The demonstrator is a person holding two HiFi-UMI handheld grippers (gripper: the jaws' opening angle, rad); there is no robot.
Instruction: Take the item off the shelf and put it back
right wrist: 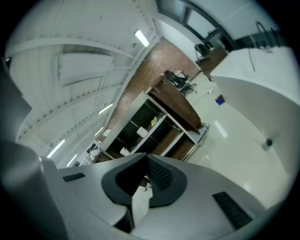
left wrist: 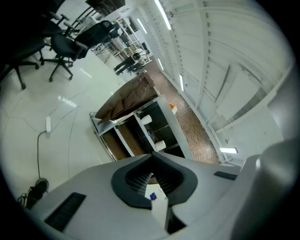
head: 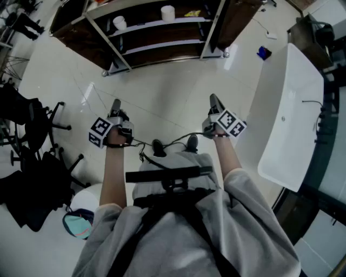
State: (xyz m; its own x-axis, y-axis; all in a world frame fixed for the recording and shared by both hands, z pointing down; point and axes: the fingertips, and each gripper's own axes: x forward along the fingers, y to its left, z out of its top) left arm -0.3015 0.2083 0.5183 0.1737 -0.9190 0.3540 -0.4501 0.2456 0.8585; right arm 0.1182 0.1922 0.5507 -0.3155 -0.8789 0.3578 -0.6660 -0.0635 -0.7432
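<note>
A dark wooden shelf unit (head: 157,32) with white rails stands across the floor ahead of me. On its shelves sit two white roll-like items (head: 120,22) (head: 168,12) and a small yellow item (head: 192,13). My left gripper (head: 115,103) and right gripper (head: 213,98) are held out at waist height, well short of the shelf, both shut with nothing between their jaws. The left gripper view looks along its jaws at the shelf (left wrist: 133,129) and the white items (left wrist: 146,120). The right gripper view has the shelf (right wrist: 164,126) and white items (right wrist: 142,132) in it too.
A long white table (head: 286,108) runs along the right. Black office chairs (head: 32,124) and dark bags crowd the left. A small blue object (head: 263,52) lies on the floor near the shelf's right end. A teal bag (head: 78,224) is by my left side.
</note>
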